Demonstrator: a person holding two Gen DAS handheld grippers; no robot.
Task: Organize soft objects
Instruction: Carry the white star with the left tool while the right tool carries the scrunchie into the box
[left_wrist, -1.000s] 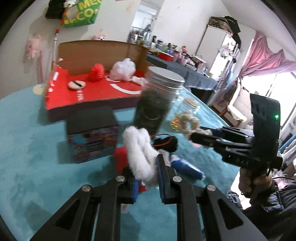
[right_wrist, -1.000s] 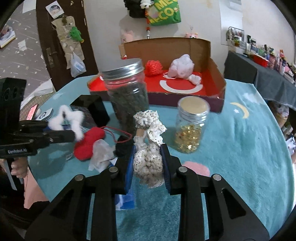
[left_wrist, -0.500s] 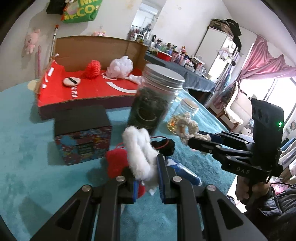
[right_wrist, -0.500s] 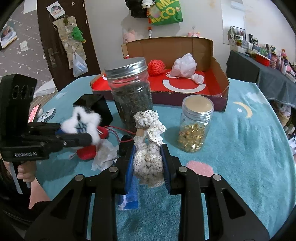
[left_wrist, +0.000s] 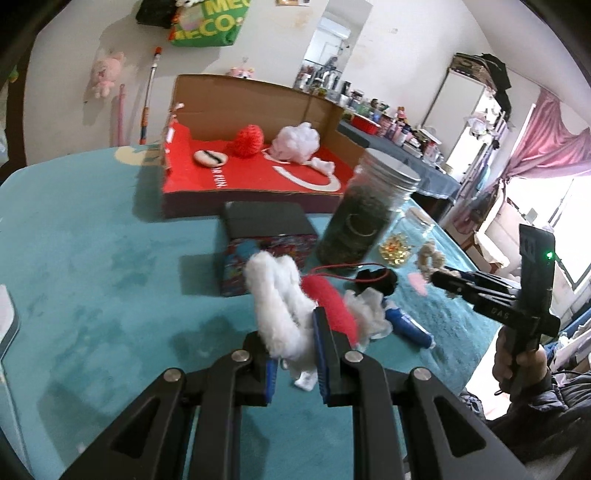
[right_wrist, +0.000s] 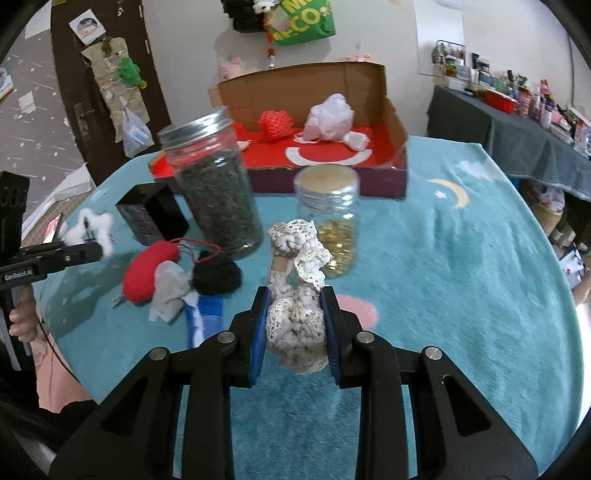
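Step in hand: carrying. My left gripper pinches a white fluffy scrunchie; my right gripper pinches a cream lace scrunchie, both above the teal table. Next, I judge: deliver into the red cardboard box.

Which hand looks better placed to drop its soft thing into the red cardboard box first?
Probably the left. The left gripper, holding white fluff, has bare cloth ahead toward the red box. The right gripper, holding a lace scrunchie, sits behind two jars.
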